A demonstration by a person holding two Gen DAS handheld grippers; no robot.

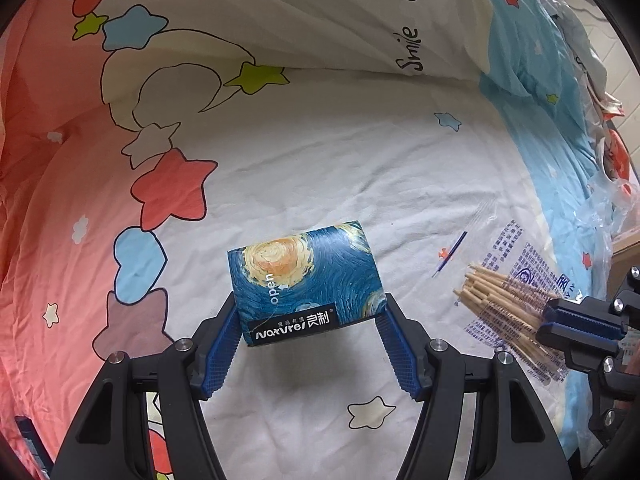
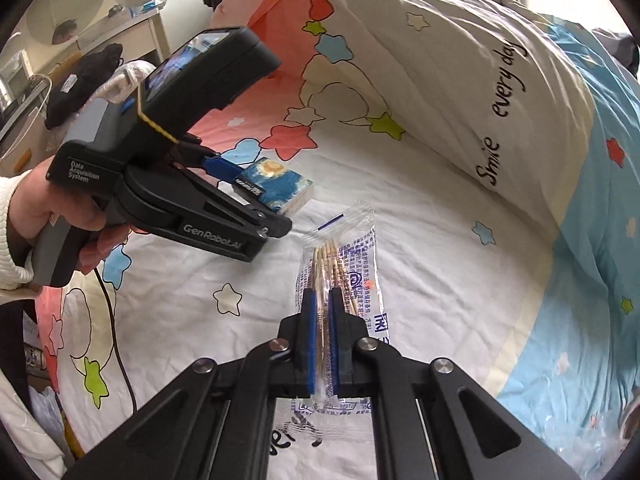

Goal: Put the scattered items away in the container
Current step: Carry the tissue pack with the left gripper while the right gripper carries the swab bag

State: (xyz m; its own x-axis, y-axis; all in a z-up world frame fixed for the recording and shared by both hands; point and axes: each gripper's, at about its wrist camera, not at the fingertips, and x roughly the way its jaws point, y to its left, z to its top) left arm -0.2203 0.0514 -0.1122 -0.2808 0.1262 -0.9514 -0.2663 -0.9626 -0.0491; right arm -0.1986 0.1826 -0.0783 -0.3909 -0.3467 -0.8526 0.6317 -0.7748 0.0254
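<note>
Here, closest to the right wrist camera, the right gripper (image 2: 324, 312) is pinching a clear printed packet of wooden sticks (image 2: 340, 280), its 2 blue pads pressing flat against the plastic on either side so that the stick tips are fanning out just past the fingertips. In the left wrist view that same right gripper (image 1: 550, 316) is reaching in from the right edge, with the stick bundle (image 1: 500, 300) jutting from its closed jaws and hanging above the bedsheet (image 1: 320, 168). The left gripper (image 1: 310, 316) is gripping a small tissue pack (image 1: 306, 276) printed with swirling blue and yellow paint strokes; 1 blue pad is bearing on each short end, and the pack is sitting clear of the sheet, casting a soft shadow below it. From the right wrist camera, a hand (image 2: 60, 220) in a white knitted sleeve is holding the left gripper's black body, and the tissue pack (image 2: 280, 190) is showing beyond its fingers, left of and beyond the stick packet. Farther off, a thin blue line-shaped item (image 1: 450, 254) is lying on the sheet between the 2 held things. Behind everything, a folded quilt (image 2: 460, 80) patterned with coloured stars and the words "Smile every day" is rising along the back of the bed. No container is showing in either view.
</note>
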